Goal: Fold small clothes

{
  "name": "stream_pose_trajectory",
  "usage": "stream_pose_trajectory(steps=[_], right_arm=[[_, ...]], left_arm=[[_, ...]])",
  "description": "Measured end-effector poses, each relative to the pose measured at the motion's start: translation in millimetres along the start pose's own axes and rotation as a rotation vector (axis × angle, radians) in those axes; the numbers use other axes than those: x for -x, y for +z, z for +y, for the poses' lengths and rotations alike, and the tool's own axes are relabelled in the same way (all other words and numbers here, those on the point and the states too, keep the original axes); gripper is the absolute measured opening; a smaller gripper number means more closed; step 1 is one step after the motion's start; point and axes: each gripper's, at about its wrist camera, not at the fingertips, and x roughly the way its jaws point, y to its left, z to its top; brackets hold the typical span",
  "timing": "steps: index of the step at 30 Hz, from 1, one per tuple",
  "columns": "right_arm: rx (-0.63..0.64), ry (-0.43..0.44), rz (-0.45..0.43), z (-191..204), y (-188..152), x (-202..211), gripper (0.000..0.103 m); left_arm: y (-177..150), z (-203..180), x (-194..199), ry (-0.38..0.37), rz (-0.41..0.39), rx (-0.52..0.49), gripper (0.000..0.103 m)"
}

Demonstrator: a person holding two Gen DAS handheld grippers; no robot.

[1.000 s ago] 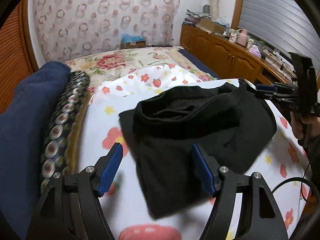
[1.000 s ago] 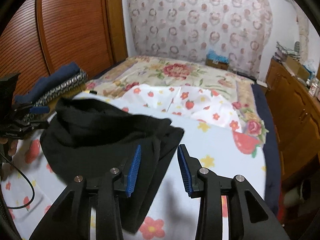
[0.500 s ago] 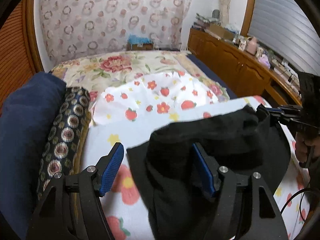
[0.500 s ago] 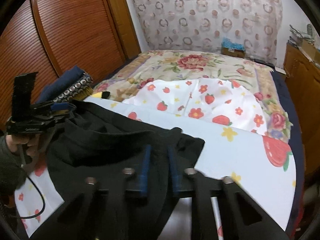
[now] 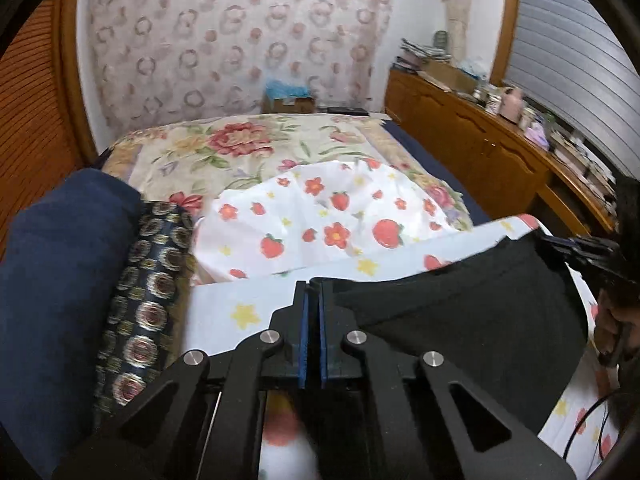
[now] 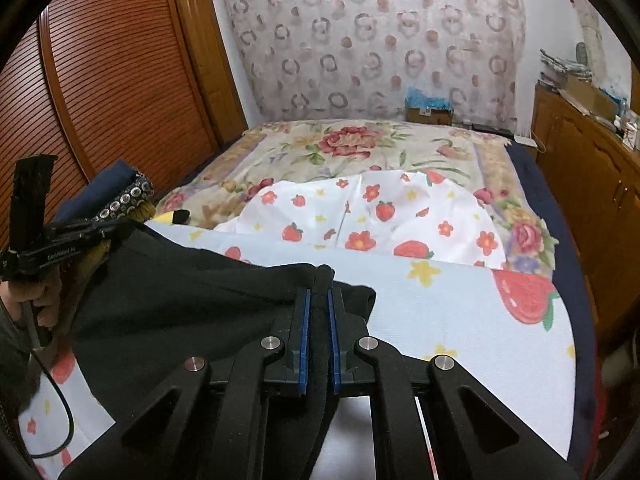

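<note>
Lay at the far left of the bed point(image 5: 248, 148): a folded navy cloth point(image 5: 60, 260) with a ring-patterned cloth point(image 5: 148, 280) just beside it, both apart from the work. Closed the left gripper point(image 5: 313, 292) right down, blue pads almost meeting, pinched on the left corner of the black garment point(image 5: 460, 320); confirmed from the right wrist view, where the fabric ran straight out of its tip. Hung the garment between the two hands, stretched over the pale blue strawberry-print sheet point(image 5: 240, 300) at the near end of the bed, with its lower part draping toward the camera. Gripped the opposite corner in the right gripper point(image 6: 318, 300), jaws narrow, with a thick fold of black cloth plainly filling the gap between the pads. Looked like the start of a fold, both corners secured and no crease laid yet. Called for keeping the top edge taut and level between the hands, carrying both corners together at one pace so the cloth would not skew, then lowering it flat onto the sheet before letting go. Risked a slip at the left, where only a thin bite of fabric showed. Bore small white lettering point(image 6: 62, 257) on the left gripper's side, too small to read with confidence; no other brand or label legible anywhere
</note>
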Motion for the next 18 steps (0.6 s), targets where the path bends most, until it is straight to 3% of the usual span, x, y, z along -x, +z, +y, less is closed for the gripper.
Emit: stream_pose_trajectory(steps=[7, 10, 12, 15, 18], right_arm=[[0.023, -0.039, 0.022, 13.4, 12.8, -5.8, 0.008], [0.03, -0.087, 0.031, 16.4, 17.9, -2.3, 0.023], [0.029, -0.066, 0.037, 18.3, 18.5, 0.1, 0.044], [0.024, -0.062, 0.054, 19.7, 16.5, 1.5, 0.057], [0.006, -0.039, 0.086, 15.5, 14.2, -3.9, 0.063]], left_arm=[[-2.7, 0.2, -8.7, 0.03, 0.035, -0.006, 0.009], [-3.6, -0.8, -5.2, 0.013, 0.041, -0.019, 0.041], [-6.8, -3.4, -0.5, -0.008, 0.041, -0.03, 0.057], [-13.4, -5.8, 2.9, -0.018, 0.053, -0.036, 0.059], [-23.1, -4.7, -0.6, -0.044, 0.087, -0.016, 0.06]])
